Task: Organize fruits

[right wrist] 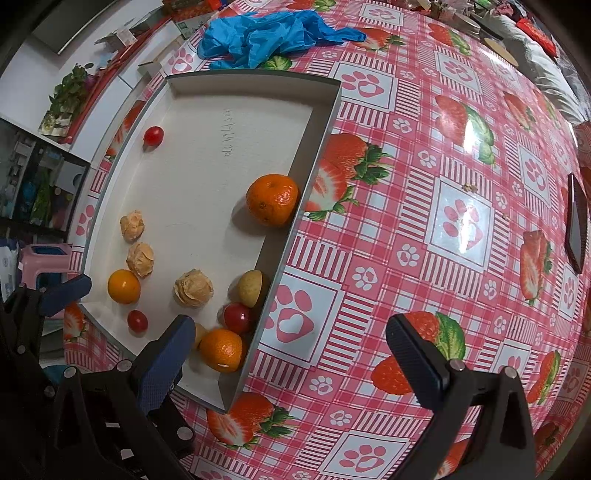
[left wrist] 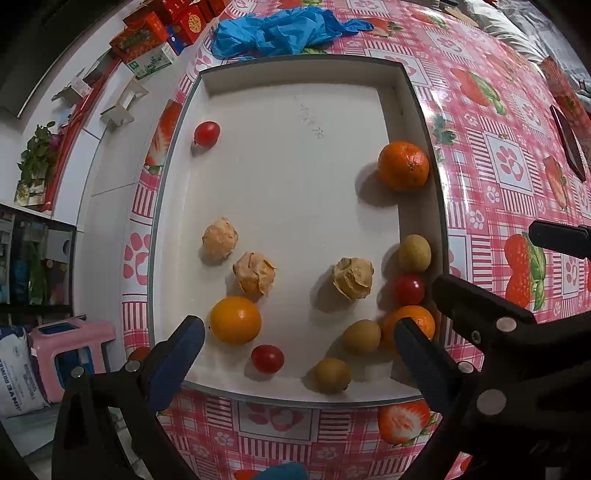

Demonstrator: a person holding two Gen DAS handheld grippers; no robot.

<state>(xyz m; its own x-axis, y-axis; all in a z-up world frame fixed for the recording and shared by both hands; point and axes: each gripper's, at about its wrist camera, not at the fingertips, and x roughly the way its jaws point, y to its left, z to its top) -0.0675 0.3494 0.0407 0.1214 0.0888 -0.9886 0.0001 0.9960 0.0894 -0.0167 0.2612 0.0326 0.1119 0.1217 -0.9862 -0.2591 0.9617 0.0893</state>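
Note:
A shallow white tray [left wrist: 295, 74] [right wrist: 192, 96] on the table holds the fruit. In it lie a large mandarin [left wrist: 403, 166] [right wrist: 272, 199] by the right wall, a yellow-orange citrus [left wrist: 235, 320] [right wrist: 123, 286], a smaller mandarin [left wrist: 408, 325] [right wrist: 221, 350], three cherry tomatoes, one far back [left wrist: 207, 133] [right wrist: 153, 135], three papery husked fruits [left wrist: 352, 278] [right wrist: 193, 288] and several small yellow-brown round fruits [left wrist: 414, 253] [right wrist: 251, 283]. My left gripper [left wrist: 299, 347] is open and empty above the tray's near edge. My right gripper [right wrist: 291, 354] is open and empty over the tray's near right corner.
A crumpled blue plastic bag [left wrist: 280, 31] [right wrist: 269, 33] lies behind the tray. A dark phone-like object [right wrist: 576, 221] lies at the table's right. The strawberry-print tablecloth [right wrist: 443, 206] spreads right of the tray. A pink stool [left wrist: 70, 350] and boxes [left wrist: 147, 40] stand off the table's left.

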